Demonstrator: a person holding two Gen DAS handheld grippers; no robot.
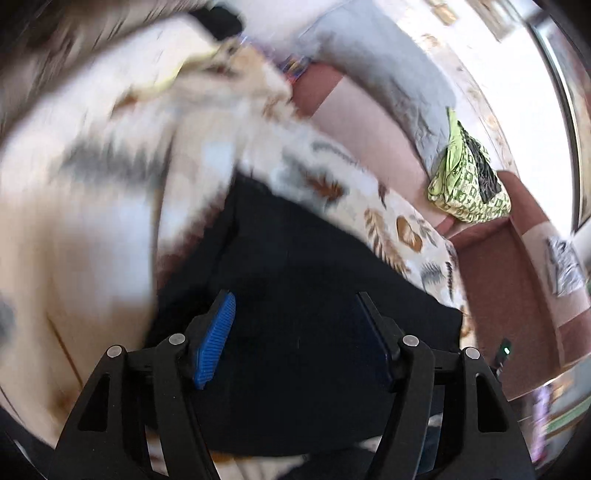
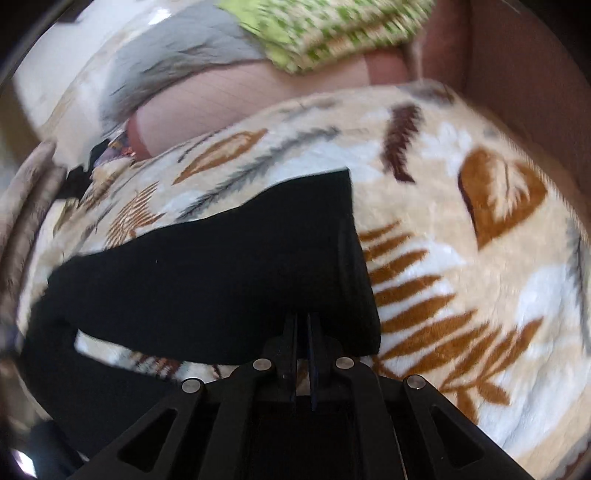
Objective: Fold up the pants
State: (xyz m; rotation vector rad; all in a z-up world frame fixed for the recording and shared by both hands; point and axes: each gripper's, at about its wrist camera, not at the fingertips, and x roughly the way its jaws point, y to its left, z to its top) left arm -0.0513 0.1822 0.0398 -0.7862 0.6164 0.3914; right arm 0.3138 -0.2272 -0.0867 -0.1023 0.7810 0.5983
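The black pants (image 1: 295,295) lie on a cream blanket with a brown and grey leaf print (image 1: 399,229). My left gripper (image 1: 295,306) is open just above the black cloth, its blue-padded fingers (image 1: 216,339) spread wide with nothing between them. In the right wrist view the pants (image 2: 221,280) lie as a flat black band across the blanket (image 2: 461,277). My right gripper (image 2: 303,321) is shut at the near edge of that band, at its right end; whether cloth is pinched between the fingers is hidden.
A pink-brown sofa back (image 1: 369,125) rises behind the blanket, with a grey cloth (image 1: 399,74) draped on it and a green patterned bag (image 1: 465,184) beside it. The bag also shows in the right wrist view (image 2: 332,29). Both views are motion blurred.
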